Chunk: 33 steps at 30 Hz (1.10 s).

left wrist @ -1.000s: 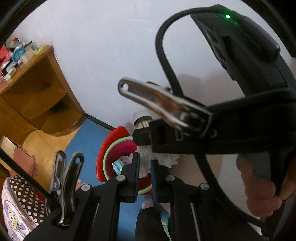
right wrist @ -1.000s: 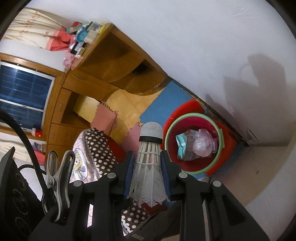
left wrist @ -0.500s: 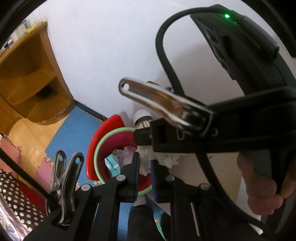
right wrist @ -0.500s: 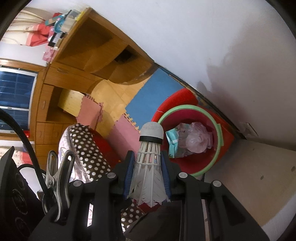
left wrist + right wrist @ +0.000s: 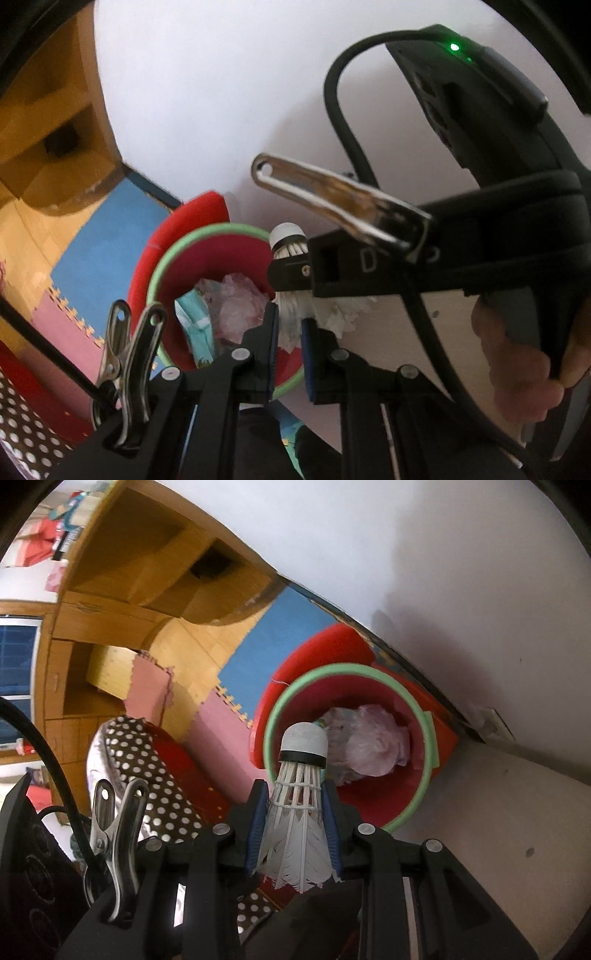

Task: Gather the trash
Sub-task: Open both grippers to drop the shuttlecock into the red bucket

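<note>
A red bin with a green rim (image 5: 274,716) stands on the floor by the wall, holding a pinkish plastic bag (image 5: 373,738) and a teal packet (image 5: 195,317). My right gripper (image 5: 294,794) is shut on a white feather shuttlecock (image 5: 295,812), cork end pointing down over the bin's near edge. In the left wrist view the bin rim (image 5: 162,266) lies just ahead. My left gripper (image 5: 290,326) is shut on a crumpled white tissue (image 5: 343,314) above that rim. The right gripper (image 5: 291,271) with the shuttlecock (image 5: 286,238) hangs close in front of it.
A wooden shelf unit (image 5: 155,565) stands against the white wall. Blue (image 5: 273,642) and pink (image 5: 221,738) foam mats cover the floor. A polka-dot cushion (image 5: 147,771) lies at the left. A pale beige surface (image 5: 498,830) borders the bin on the right. A hand (image 5: 517,354) holds the right gripper.
Both grippers have sunk toward the bin, which now looks larger and closer in both views. Both grips are unchanged.
</note>
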{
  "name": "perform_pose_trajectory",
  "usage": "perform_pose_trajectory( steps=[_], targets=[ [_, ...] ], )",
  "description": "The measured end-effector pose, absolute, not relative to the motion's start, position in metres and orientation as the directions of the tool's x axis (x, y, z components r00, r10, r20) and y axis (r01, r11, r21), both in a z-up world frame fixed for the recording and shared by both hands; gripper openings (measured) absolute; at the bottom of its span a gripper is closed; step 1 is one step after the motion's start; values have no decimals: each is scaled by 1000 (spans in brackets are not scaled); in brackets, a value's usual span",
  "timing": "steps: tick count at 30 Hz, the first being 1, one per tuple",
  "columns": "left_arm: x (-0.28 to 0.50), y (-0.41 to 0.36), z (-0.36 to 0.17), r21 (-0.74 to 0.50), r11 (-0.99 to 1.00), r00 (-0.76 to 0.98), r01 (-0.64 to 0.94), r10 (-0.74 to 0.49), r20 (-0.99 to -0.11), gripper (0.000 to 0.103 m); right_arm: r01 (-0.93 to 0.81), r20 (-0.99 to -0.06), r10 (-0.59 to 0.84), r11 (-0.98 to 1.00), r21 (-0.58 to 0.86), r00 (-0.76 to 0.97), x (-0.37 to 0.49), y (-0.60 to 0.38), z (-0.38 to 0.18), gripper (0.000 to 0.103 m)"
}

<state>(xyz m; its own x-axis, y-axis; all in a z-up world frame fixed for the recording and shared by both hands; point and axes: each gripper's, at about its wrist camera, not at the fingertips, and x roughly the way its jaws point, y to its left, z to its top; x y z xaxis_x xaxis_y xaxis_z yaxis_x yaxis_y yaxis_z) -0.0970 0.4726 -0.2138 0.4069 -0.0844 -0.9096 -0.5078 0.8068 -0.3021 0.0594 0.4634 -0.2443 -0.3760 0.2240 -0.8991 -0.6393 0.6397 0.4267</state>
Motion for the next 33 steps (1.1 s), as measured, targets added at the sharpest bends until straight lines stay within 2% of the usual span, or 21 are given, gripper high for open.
perform_pose_trajectory(
  steps=[6, 16, 22, 25, 29, 31, 33],
  targets=[
    [-103, 480, -265, -287, 751, 369, -594, -62, -927, 12, -582, -889, 160, 703, 408, -429, 58, 471, -306, 30],
    [-111, 488, -324, -277, 692, 350, -666, -38, -936, 15, -691, -896, 44, 621, 371, -441, 45, 493, -363, 33],
    [-115, 502, -346, -247, 657, 318, -712, -11, -948, 15, -663, -877, 60, 630, 404, -477, 42, 503, -390, 33],
    [-120, 507, -350, -221, 631, 295, -743, 12, -956, 21, -641, -859, 82, 630, 438, -506, 39, 508, -399, 34],
    [-128, 510, -346, -220, 611, 292, -761, 19, -956, 48, -631, -841, 104, 614, 474, -531, 33, 511, -399, 35],
    [-132, 512, -344, -215, 602, 286, -769, 24, -958, 55, -618, -825, 111, 610, 496, -554, 32, 511, -399, 40],
    [-139, 518, -343, -235, 578, 284, -782, -6, -959, 65, -620, -826, 108, 609, 494, -553, 31, 510, -396, 56]
  ],
)
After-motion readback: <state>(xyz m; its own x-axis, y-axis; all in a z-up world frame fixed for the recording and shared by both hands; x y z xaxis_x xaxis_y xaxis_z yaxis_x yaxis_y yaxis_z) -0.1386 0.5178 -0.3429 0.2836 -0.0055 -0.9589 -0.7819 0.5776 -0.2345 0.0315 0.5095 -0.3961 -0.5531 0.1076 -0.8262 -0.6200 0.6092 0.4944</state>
